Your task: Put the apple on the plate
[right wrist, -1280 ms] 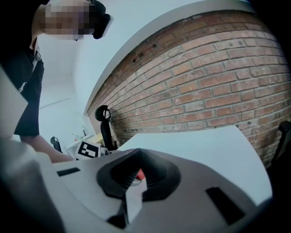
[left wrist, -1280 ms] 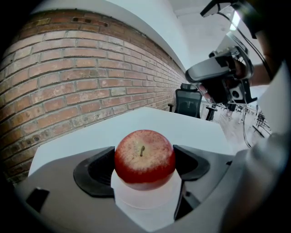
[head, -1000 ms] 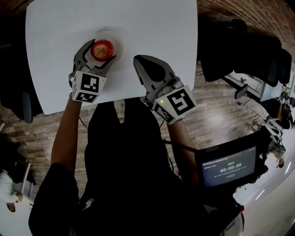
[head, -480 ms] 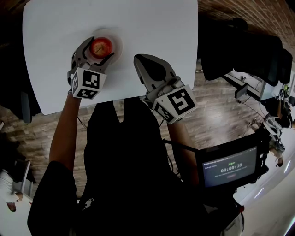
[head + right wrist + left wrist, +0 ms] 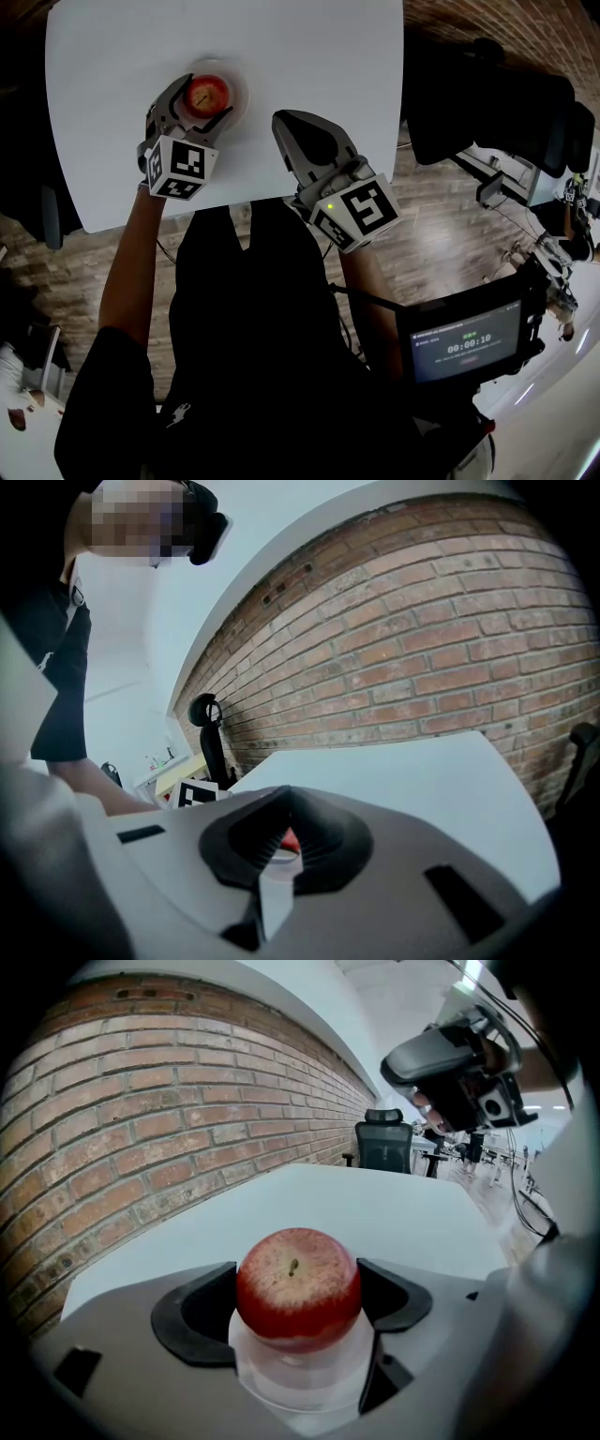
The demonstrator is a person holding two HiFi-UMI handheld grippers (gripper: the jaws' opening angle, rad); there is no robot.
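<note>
While the left tool [image 5: 202, 101] clasps the apple [image 5: 208, 94] over the plate [image 5: 240, 89] at upper left, letting go seems next; right tool [image 5: 284, 127] closed, empty.

White table [image 5: 309, 56] bears 1 white plate [image 5: 240, 92] toward its left side.

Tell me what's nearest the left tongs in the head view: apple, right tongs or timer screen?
1. apple, gripped in the left tongs, over the plate.
2. right tongs, to the right, by the table edge.
3. timer screen, far lower right, off the table.
</note>
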